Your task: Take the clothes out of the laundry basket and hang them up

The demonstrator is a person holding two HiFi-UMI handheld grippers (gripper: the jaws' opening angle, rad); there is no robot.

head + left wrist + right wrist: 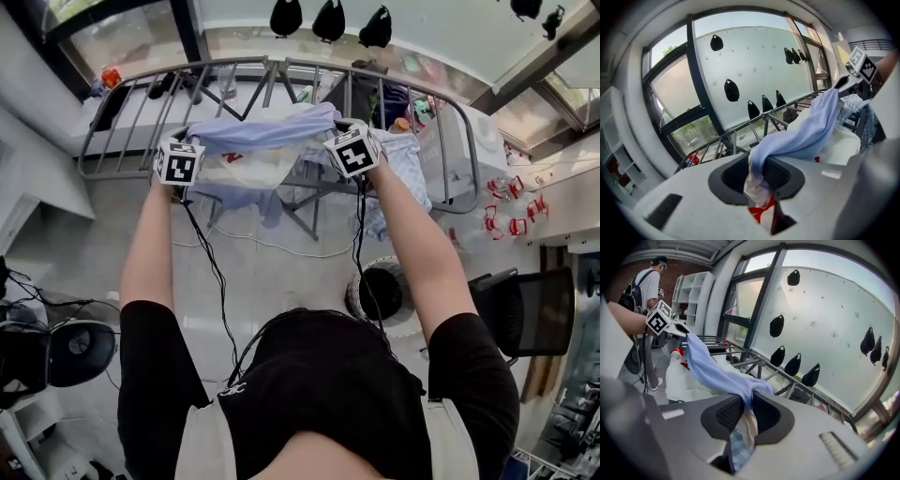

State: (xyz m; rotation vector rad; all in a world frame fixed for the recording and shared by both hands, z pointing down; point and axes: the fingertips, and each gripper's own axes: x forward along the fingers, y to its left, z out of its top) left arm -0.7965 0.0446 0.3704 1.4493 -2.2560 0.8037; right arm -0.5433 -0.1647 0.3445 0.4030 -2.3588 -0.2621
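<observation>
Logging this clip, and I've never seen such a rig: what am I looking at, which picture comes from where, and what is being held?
There is no robot here. A person holds a hand-held gripper in each hand. The head view looks down from the person's head onto both arms. The other two views come from cameras riding on the left hand-held gripper and the right hand-held gripper. A light blue garment stretches between them above a metal drying rack, where other clothes hang. The garment's ends sit between jaws that stand slightly apart.
</observation>
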